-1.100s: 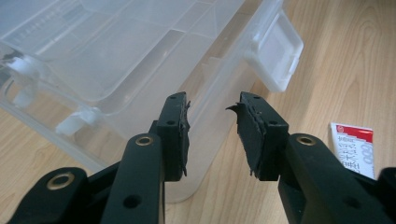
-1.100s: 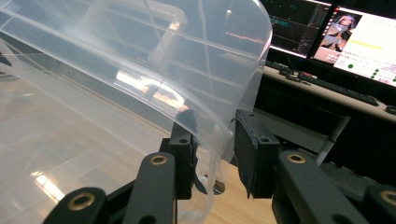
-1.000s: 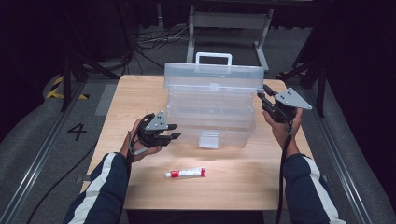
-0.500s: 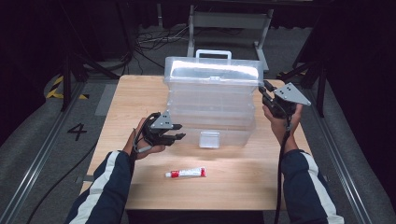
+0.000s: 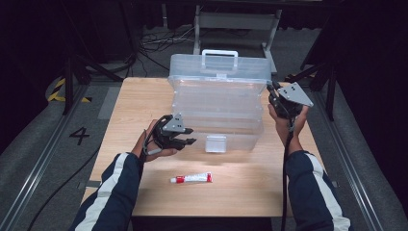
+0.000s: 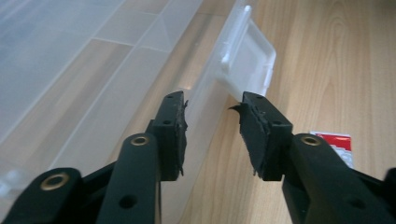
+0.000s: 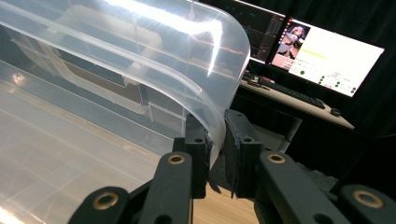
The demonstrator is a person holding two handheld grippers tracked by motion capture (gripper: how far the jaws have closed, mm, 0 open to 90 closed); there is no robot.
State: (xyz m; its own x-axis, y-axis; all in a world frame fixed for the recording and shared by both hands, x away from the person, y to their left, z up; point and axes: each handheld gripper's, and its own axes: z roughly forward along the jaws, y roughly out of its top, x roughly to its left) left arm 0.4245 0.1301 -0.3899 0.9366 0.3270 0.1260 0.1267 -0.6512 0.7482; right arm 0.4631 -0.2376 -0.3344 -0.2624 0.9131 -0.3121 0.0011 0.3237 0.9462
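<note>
- The left tongs (image 5: pixel 188 136) are held spread beside the box's front latch (image 6: pixel 247 60).
- A clear plastic box (image 5: pixel 216 108) is seen mid-desk (image 5: pixel 139 101), a tube (image 5: pixel 191 178) near its front.
- The lid (image 7: pixel 140 51) is pinched by the right tongs (image 7: pixel 215 154).

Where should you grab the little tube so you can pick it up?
Grab the tube around its middle, coming straight down from above. It lies flat on the table with its cap end pointing left, apart from the box. Set the jaws across its narrow width; probably nothing blocks that way.
</note>
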